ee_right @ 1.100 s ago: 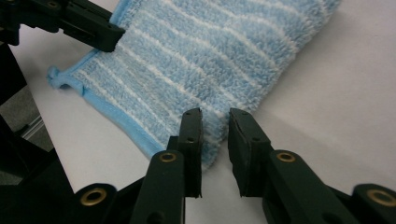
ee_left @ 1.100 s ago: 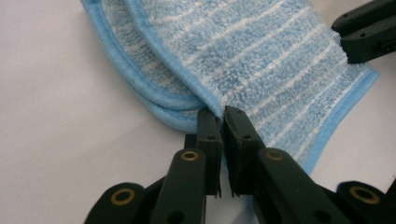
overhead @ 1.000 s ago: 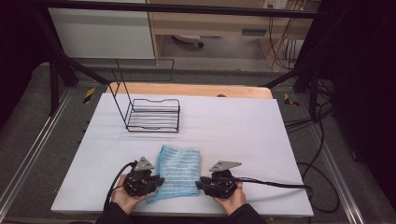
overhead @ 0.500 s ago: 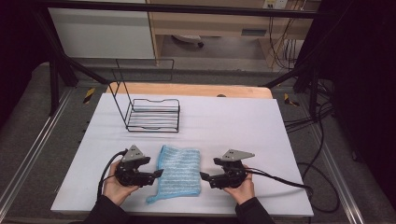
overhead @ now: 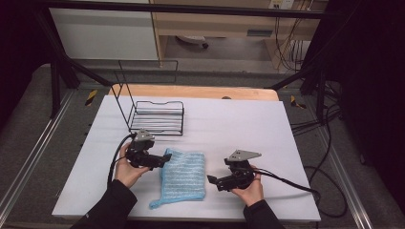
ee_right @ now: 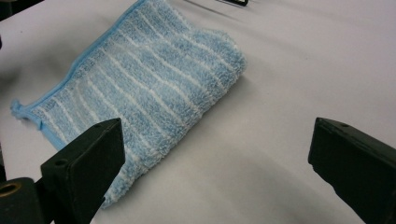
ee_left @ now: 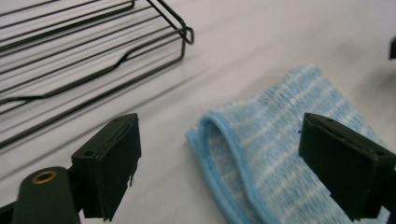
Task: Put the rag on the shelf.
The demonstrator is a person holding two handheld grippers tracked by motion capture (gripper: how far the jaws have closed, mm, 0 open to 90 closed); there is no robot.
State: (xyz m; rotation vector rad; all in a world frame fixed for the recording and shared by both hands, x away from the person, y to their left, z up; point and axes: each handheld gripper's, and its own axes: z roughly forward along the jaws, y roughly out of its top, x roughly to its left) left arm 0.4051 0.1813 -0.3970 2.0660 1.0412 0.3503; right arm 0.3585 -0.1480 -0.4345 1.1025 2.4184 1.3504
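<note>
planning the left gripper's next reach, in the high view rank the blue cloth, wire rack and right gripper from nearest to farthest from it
1. blue cloth: right beside the left gripper.
2. wire rack: behind it, toward the table's far edge.
3. right gripper: beyond the cloth, on the far side.

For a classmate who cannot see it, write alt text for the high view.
A folded blue striped cloth lies on a white table between two hand-held grippers, left and right, both open and holding nothing. A black wire rack stands behind.
</note>
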